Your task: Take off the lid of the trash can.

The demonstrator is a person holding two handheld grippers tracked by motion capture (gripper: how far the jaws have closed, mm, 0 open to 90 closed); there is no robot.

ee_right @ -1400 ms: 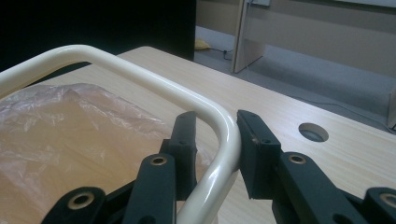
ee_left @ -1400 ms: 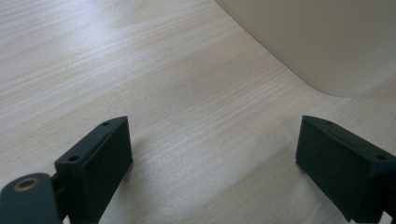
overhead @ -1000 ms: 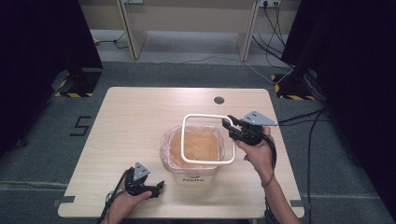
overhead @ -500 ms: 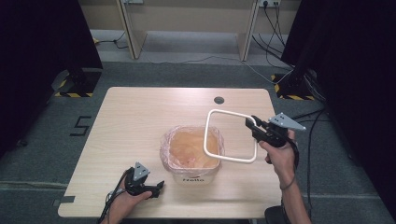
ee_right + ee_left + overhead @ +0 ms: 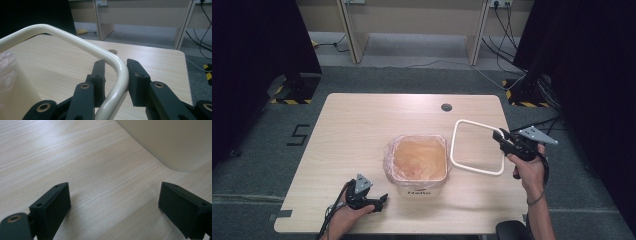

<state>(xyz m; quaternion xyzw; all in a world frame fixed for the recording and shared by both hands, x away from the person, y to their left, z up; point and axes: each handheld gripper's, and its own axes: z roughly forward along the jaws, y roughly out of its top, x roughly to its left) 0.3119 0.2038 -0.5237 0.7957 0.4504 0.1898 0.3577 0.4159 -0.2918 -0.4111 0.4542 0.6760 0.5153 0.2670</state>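
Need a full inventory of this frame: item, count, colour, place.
Light wooden table: one, pale wood, centre; a dark round hole near its far edge.
Cream plastic bin lined with a clear plastic bag: one, table centre, near the front.
Cream square ring frame: one, right of the bin, tilted, clamped at one corner.
Grey carpet floor: around the table.
Left tool: black, jaws open, front left of the table.
Right tool: black, shut on the ring frame.

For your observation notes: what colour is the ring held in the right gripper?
Glossy cream-white; the ring shows best in the right gripper view.
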